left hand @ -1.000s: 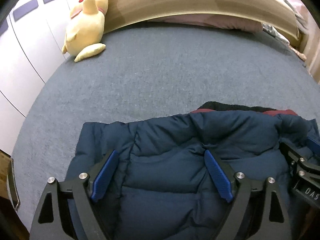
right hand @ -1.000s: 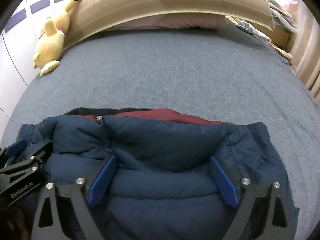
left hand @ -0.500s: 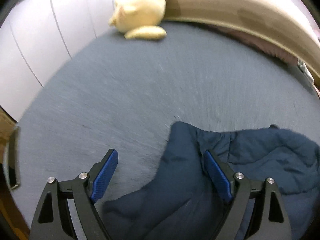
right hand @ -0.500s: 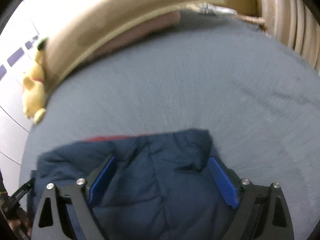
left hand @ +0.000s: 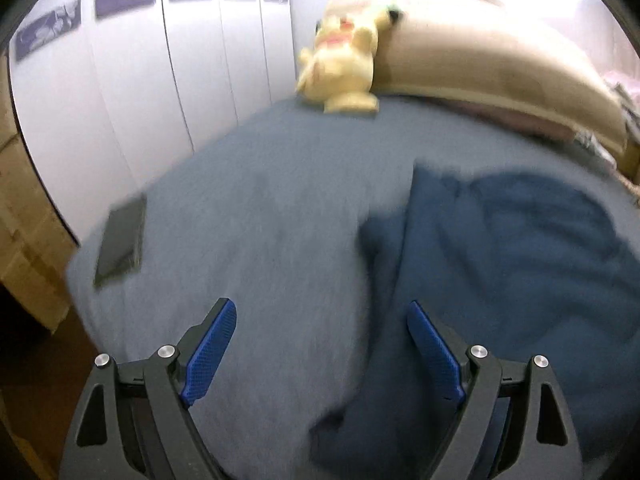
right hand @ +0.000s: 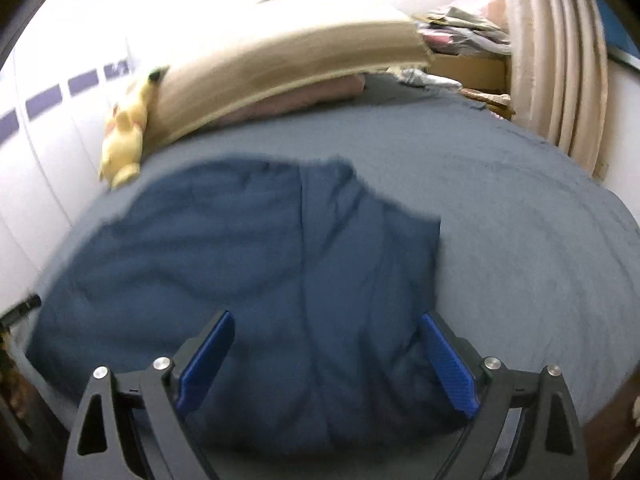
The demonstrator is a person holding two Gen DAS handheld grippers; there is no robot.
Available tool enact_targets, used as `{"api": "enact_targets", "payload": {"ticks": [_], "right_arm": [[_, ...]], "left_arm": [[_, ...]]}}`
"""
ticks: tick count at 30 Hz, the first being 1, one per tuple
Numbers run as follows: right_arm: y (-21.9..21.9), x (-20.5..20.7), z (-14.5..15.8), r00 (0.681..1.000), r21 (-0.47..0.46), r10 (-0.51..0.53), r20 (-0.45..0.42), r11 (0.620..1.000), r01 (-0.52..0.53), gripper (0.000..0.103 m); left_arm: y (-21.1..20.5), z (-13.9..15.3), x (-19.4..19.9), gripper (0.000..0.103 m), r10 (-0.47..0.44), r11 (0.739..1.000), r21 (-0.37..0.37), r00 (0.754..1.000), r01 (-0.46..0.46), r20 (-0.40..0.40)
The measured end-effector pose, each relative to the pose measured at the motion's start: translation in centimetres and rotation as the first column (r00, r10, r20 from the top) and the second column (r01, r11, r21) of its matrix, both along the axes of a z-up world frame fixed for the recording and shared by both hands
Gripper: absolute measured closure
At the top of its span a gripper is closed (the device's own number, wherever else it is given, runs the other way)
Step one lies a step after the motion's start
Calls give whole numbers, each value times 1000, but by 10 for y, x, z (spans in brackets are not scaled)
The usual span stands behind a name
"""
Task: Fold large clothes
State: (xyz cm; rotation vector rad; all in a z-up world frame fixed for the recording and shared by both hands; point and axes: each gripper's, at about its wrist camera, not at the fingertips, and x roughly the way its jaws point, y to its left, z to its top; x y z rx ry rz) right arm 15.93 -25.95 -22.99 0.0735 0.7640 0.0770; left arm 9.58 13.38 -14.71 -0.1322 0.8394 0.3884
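Observation:
A dark blue padded jacket (left hand: 500, 272) lies on the grey bed (left hand: 260, 220), filling the right half of the left wrist view. In the right wrist view the jacket (right hand: 248, 264) spreads across the lower middle. My left gripper (left hand: 320, 344) is open and empty above the bed at the jacket's left edge. My right gripper (right hand: 326, 356) is open and empty above the jacket's near right part. Both views are blurred.
A yellow plush toy (left hand: 344, 68) leans on the tan headboard (left hand: 492, 68). A dark flat device (left hand: 120, 236) lies near the bed's left edge. White wardrobe doors (left hand: 140, 80) stand on the left. Curtains (right hand: 560, 60) and clutter (right hand: 460, 24) are at the right.
Both grippers have pulled back and risen from the jacket. The left view swung left, the right view swung right. The red lining no longer shows.

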Motion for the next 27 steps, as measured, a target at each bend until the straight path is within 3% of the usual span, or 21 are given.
{"api": "enact_targets", "payload": {"ticks": [1,3,6,9,10,15,17,21,27], "right_arm": [[-2,1,-9,1000,-20,-7,-18,1000,7,8],[-14,2,-8,998,27,-41,-43,999,42,9],[-21,-20,36,996,80,-70,50,995,66,8],[-8,-47,75,990,64,-49,132,997,41,5],[0,-58,86,993,64,-43,106,997,37,1],[36,-103,92,995,119,67,-71,991,-59,1],[42,-118,91,994,129,76,-84,990,-65,1],[61,-147,102,995,80,102,-14,992,-101,1],[73,-164,132,983,-8,85,161,996,-84,1]], "left_arm": [[-1,-11,0,14,-5,1000,11,1000,5,-24],[2,-7,0,14,14,1000,15,999,-14,-37],[4,29,-16,14,12,1000,-11,1000,-11,15],[-5,66,-40,14,-22,998,-63,996,27,81],[-13,80,-52,14,-40,995,-83,994,49,101],[-54,112,-91,11,-163,976,-126,979,178,123],[-66,119,-103,11,-180,968,-149,973,201,142],[-84,130,-115,10,-233,961,-110,959,252,164],[-77,146,-126,10,-205,972,-74,958,224,203]]}}
